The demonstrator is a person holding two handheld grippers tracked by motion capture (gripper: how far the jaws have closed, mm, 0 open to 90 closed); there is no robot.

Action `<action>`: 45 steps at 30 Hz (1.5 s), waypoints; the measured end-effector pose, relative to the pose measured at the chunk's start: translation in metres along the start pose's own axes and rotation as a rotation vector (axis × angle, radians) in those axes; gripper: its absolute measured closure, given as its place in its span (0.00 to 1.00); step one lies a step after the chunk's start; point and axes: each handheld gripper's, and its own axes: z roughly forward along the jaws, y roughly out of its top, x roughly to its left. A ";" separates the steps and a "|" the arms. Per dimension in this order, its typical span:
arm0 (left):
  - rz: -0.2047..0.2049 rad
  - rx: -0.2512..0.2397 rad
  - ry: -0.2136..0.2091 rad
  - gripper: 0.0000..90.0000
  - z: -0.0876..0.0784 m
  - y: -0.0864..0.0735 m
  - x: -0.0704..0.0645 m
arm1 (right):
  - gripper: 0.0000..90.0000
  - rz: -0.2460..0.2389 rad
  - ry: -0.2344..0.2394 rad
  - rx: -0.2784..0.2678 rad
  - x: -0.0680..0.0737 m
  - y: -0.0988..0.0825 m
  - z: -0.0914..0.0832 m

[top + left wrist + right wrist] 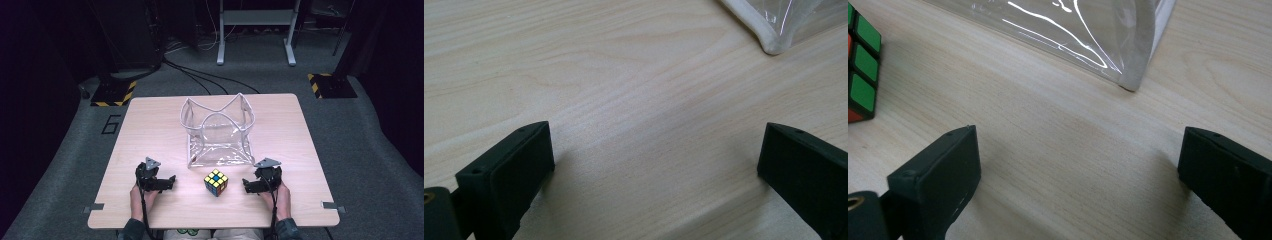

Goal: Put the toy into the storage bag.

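A colourful puzzle cube [216,183] rests on the wooden table [150,125] near the front edge, between my two grippers. Behind it stands a clear plastic bag [217,131] with white trim, its mouth gaping upward. My left gripper [165,183] sits on the table left of the cube, open, with bare wood between its jaws [654,165]. My right gripper [250,186] sits right of the cube, open as well [1078,170]. In the right gripper view the cube [862,65] shows green squares at the left edge, and the bag's corner [1128,75] lies ahead.
A corner of the bag [774,42] shows at the top right of the left gripper view. Beyond the table lie grey carpet, cables [200,75] and a white stand's legs [255,50]. Bare tabletop lies to both sides of the bag.
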 end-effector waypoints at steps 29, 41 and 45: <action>-0.008 -0.002 0.008 0.03 -0.001 0.000 0.000 | 0.05 -0.040 0.148 -0.047 0.046 0.029 -0.021; -0.009 -0.002 0.008 0.03 -0.001 0.000 0.000 | 0.04 -0.084 0.194 -0.031 0.069 0.040 -0.022; -0.008 -0.002 0.008 0.03 -0.001 0.000 0.000 | 0.04 -0.094 0.215 -0.044 0.075 0.044 -0.023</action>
